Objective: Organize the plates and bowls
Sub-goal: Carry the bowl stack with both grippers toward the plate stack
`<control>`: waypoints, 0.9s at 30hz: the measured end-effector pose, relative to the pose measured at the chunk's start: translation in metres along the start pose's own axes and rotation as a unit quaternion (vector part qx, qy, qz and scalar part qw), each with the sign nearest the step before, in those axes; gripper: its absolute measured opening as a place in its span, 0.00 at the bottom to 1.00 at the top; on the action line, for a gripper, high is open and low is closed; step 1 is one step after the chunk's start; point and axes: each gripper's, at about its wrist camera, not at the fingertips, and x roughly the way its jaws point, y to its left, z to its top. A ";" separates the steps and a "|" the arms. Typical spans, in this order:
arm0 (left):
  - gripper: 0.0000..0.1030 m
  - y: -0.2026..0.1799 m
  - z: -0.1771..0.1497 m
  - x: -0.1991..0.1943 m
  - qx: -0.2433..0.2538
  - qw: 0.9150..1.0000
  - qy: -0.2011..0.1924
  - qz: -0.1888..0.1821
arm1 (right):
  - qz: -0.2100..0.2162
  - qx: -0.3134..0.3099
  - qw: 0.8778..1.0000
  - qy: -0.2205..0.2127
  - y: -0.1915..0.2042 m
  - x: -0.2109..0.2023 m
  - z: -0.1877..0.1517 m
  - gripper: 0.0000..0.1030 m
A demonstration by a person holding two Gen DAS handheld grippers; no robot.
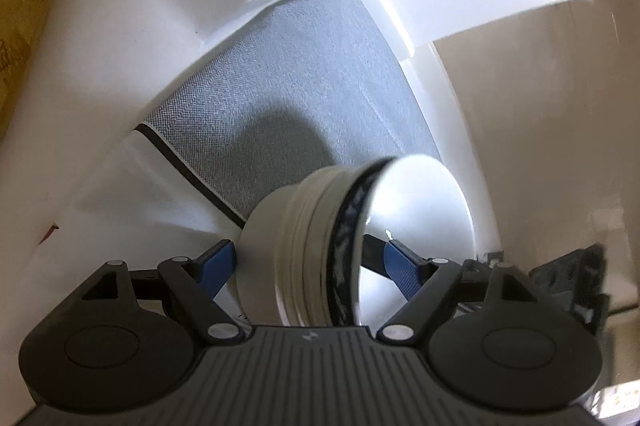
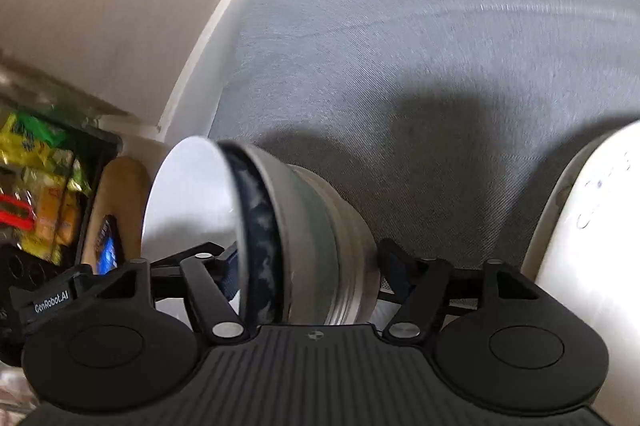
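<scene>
Stack of bowls (image 1: 316,250) held sideways between both my jaws, clamped for shelving over the grey mat (image 1: 304,86).

A grey woven mat (image 1: 304,86) covered the white shelf (image 1: 132,38), stretching ahead of the fingers to the back corner. Ahead of the left finger, its dark-bound edge (image 1: 188,174) left bare white surface. Whether anything rested directly on the mat could not be told.

Stack of bowls (image 1: 320,246), motion-blurred, hides the tips of the blue fingers (image 1: 400,262); white object (image 2: 592,226) cut off at right edge.
</scene>
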 end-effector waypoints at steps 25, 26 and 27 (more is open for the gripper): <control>0.84 -0.002 0.001 0.004 0.024 0.999 -0.002 -0.032 | -0.014 0.004 1.000 -0.003 0.008 -0.018 -0.005 0.69; 0.84 -0.002 0.001 0.003 0.026 0.999 -0.002 -0.033 | -0.015 0.006 1.000 -0.005 0.008 -0.020 -0.006 0.69; 0.84 -0.002 0.001 0.002 0.027 0.999 -0.002 -0.035 | -0.015 0.005 1.000 -0.007 0.009 -0.021 -0.006 0.69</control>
